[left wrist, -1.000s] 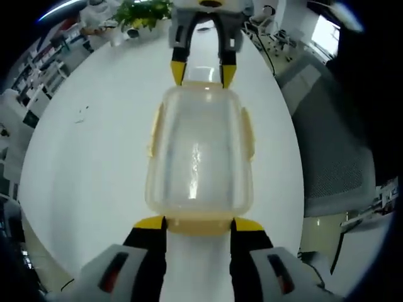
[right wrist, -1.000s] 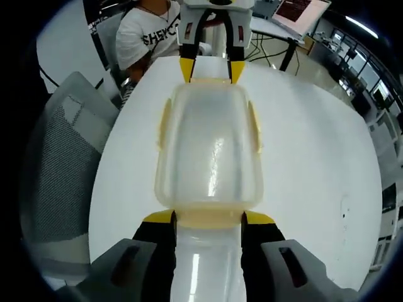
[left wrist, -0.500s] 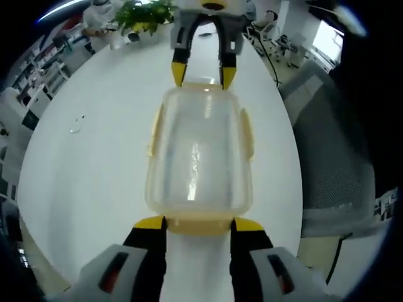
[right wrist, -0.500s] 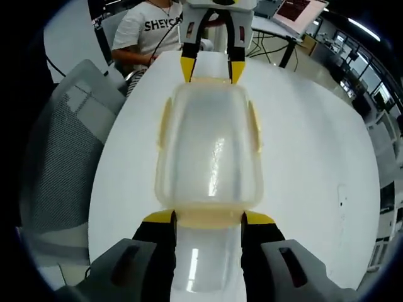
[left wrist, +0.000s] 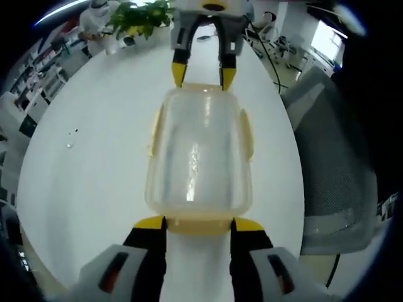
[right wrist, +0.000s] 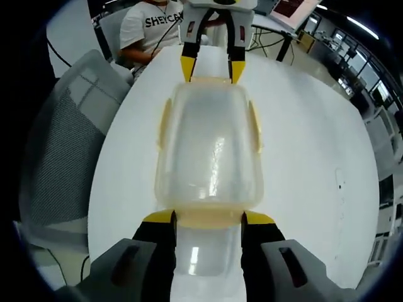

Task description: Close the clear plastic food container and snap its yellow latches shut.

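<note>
White round tabletop (left wrist: 94, 163) lies beneath everything. Left gripper (left wrist: 198, 225) clamps the container's (left wrist: 198, 151) near end latch; right gripper (right wrist: 208, 219) clamps the opposite one, at twelve o'clock in the left gripper view. Lid on, side latches (right wrist: 254, 129) seemingly down; the container looks empty, task nearly done.

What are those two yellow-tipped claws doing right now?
Left gripper: shut on one end latch of the container.
Right gripper: shut on the opposite end latch.

Clear container (left wrist: 198, 151), pale yellow latches (left wrist: 247, 133). Black-and-yellow left gripper (left wrist: 198, 224), same on right gripper (right wrist: 208, 219). White table (left wrist: 94, 157). Grey mesh chair (right wrist: 60, 157). Green plant (left wrist: 140, 14).
</note>
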Motion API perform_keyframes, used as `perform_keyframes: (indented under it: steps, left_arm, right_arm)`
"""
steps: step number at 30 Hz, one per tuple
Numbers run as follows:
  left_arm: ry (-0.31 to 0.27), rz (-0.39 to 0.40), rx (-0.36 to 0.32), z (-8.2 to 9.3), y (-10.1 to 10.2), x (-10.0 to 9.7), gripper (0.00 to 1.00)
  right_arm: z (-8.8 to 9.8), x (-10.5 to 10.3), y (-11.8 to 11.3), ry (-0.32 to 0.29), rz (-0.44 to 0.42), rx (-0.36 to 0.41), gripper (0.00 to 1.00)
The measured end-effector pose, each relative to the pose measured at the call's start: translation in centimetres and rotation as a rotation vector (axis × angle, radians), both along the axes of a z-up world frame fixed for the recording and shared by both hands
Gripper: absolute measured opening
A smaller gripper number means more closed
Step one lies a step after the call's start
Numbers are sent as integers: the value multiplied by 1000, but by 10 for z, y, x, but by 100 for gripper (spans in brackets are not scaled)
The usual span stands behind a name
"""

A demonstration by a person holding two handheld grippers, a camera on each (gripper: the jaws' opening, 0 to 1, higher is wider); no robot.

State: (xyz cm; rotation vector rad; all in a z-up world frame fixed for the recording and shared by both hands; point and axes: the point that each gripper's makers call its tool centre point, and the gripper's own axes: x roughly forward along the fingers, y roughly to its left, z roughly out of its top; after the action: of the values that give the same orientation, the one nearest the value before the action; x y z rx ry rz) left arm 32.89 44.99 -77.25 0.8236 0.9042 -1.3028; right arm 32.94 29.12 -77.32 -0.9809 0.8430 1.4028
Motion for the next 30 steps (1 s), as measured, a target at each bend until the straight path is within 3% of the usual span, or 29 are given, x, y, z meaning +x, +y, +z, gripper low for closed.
perform_keyframes:
  steps: [30]
  left_arm:
    - [24, -29, -36, -2, -102, 4, 34]
  right_arm:
    - [-4, 0, -103, 8, -22, -8, 37]
